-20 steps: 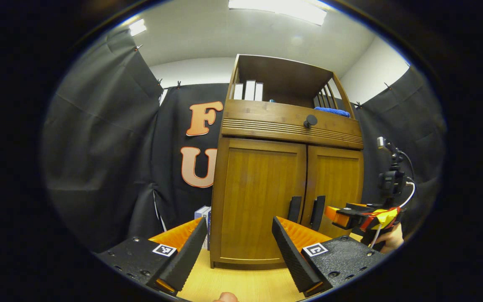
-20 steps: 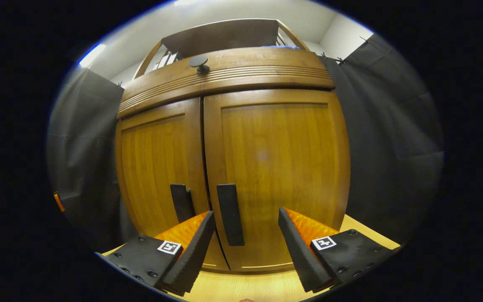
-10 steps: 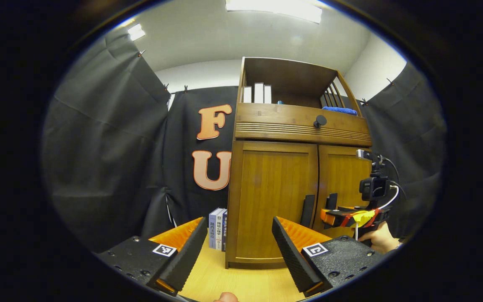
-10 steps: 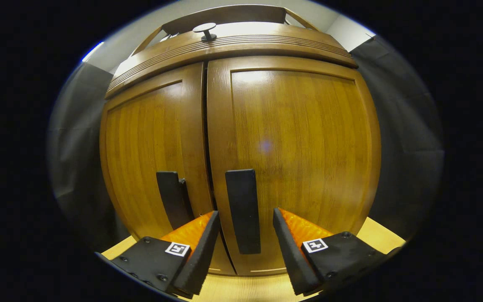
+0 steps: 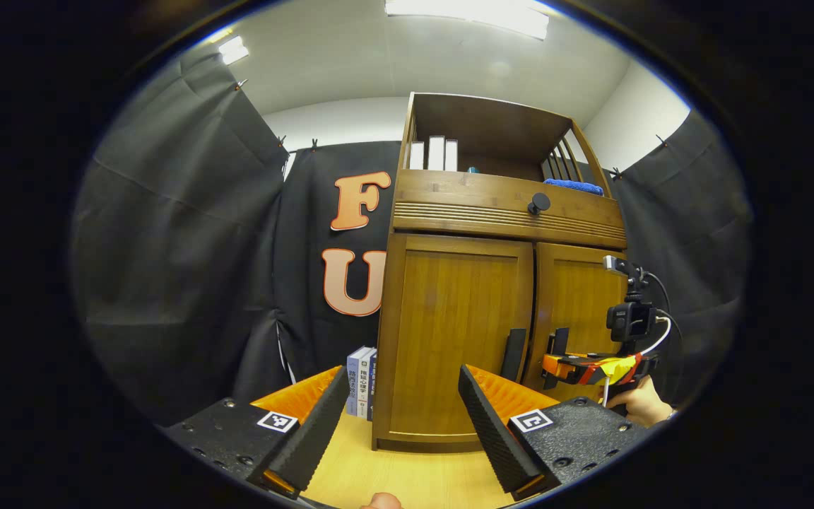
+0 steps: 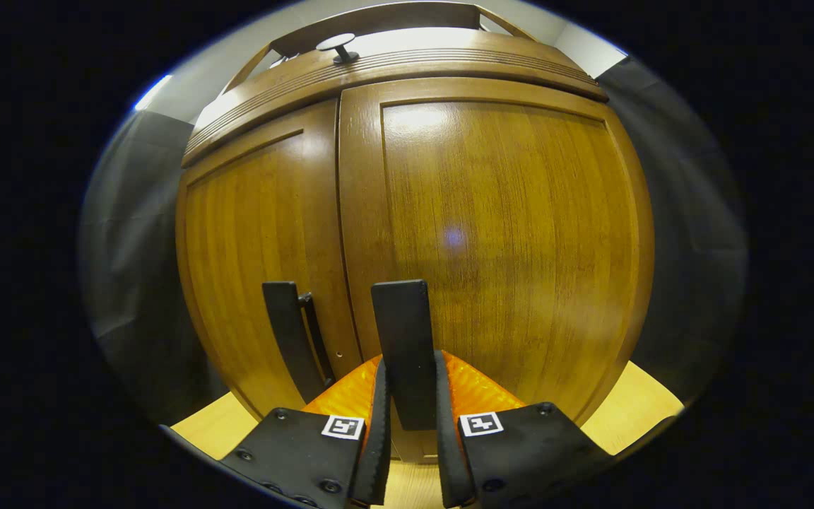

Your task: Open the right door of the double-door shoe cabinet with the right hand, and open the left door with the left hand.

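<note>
On a light wooden desk [image 5: 407, 477] the shoe cabinet [image 5: 499, 212] stands shut; in the left gripper view the left gripper [image 5: 403, 417] waits back, fingers wide, ready for the left door [image 5: 453, 332]. In the right gripper view the right gripper [image 6: 409, 424] pinches the right door's handle [image 6: 401, 332], set to pull the right door [image 6: 499, 233].

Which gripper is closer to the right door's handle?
Right. The right gripper is closed on the right door's handle. The left gripper is open, back from the cabinet.
</note>
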Tool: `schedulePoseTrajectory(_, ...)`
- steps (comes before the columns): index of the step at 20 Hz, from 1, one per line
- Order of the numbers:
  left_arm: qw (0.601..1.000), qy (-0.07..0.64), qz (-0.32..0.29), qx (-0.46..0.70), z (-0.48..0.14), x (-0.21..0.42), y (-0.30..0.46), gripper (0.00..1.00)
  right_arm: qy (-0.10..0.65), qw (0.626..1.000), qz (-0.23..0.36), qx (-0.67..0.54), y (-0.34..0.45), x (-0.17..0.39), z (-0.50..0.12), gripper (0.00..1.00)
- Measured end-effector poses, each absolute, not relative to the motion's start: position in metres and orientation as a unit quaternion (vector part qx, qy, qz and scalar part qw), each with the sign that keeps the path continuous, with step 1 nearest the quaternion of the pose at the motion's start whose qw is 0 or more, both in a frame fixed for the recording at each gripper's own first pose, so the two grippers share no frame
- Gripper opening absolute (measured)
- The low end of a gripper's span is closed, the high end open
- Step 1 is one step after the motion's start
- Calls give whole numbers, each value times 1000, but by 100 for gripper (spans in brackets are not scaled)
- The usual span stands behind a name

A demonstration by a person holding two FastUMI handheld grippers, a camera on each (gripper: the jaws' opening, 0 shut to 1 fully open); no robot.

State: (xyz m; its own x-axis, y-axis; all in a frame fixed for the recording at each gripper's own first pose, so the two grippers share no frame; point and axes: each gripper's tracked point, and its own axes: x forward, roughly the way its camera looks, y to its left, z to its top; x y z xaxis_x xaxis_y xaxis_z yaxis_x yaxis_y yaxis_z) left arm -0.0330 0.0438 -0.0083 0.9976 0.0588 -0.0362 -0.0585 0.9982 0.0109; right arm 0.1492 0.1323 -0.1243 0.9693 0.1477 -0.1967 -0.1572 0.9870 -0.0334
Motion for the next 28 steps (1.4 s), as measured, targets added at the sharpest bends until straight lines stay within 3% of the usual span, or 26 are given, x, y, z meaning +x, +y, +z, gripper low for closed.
schedulePoseTrajectory(1,999,21,27,1,-11,-32,42,93,92,992,80,-36,129,138,-123,31)
schedulePoseTrajectory(2,999,25,25,-4,-13,-32,40,94,87,992,83,-42,126,129,-122,31)
schedulePoseTrajectory(3,999,29,22,-10,-17,-31,39,96,82,992,86,-45,123,120,-121,41)
schedulePoseTrajectory(5,999,37,20,-19,-22,-32,38,94,77,992,93,-39,116,103,-119,36)
schedulePoseTrajectory(9,999,35,26,-8,-18,-37,43,92,76,992,102,-6,98,72,-114,36)
schedulePoseTrajectory(10,999,31,28,-3,-15,-38,44,92,75,992,105,-6,94,66,-115,31)
schedulePoseTrajectory(15,1000,24,19,1,-10,-44,36,94,79,991,110,-5,74,38,-112,31)
schedulePoseTrajectory(16,1000,25,14,-1,-10,-43,33,94,80,991,109,-4,70,33,-110,41)
schedulePoseTrajectory(17,1000,26,10,-2,-10,-44,31,94,82,991,109,-1,65,27,-109,36)
schedulePoseTrajectory(19,1000,26,9,-1,-9,-44,30,94,84,991,105,1,56,19,-105,41)
schedulePoseTrajectory(20,1000,25,10,-1,-9,-44,30,92,84,991,100,-3,51,14,-103,30)
schedulePoseTrajectory(25,1000,24,7,-1,-10,-43,24,94,78,994,63,-37,15,-16,-91,28)
schedulePoseTrajectory(28,1000,27,5,-3,-12,-37,20,94,74,995,44,-42,-7,-27,-87,19)
